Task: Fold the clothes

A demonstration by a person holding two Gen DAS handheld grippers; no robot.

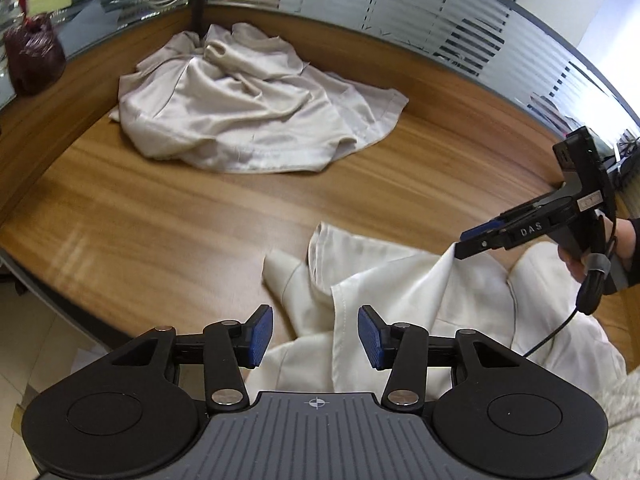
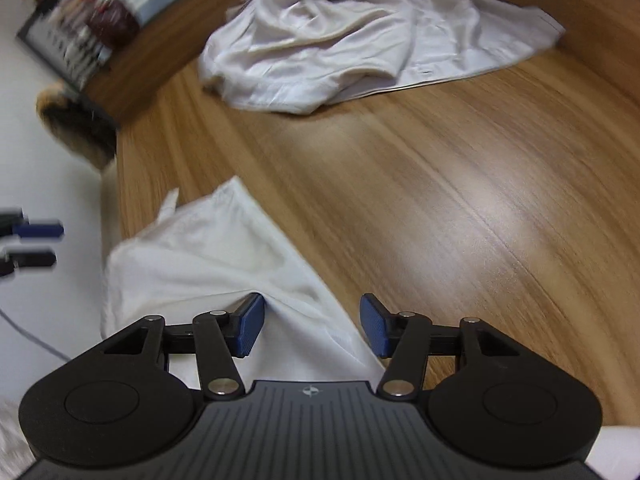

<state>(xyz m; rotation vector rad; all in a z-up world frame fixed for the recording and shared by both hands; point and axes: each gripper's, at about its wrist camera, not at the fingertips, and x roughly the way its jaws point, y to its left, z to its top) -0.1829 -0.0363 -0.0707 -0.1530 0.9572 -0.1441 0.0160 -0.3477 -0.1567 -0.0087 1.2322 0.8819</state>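
A cream garment [image 1: 400, 280] lies rumpled at the near edge of a wooden table [image 1: 160, 208], one hemmed sleeve pointing toward the centre. Well apart, a second, greyish-beige garment [image 1: 248, 108] sits crumpled in a heap at the far side.

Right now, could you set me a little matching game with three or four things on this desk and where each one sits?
Things:
1. crumpled beige garment
2. cream-white garment
3. dark red plastic bag
4. wooden desk top

Places:
A. near edge, beneath both grippers' blue-padded fingers
B. far back, by the dark post
C. under both garments
D. far left, by the partition

Pairs: 1-B, 2-A, 3-D, 4-C
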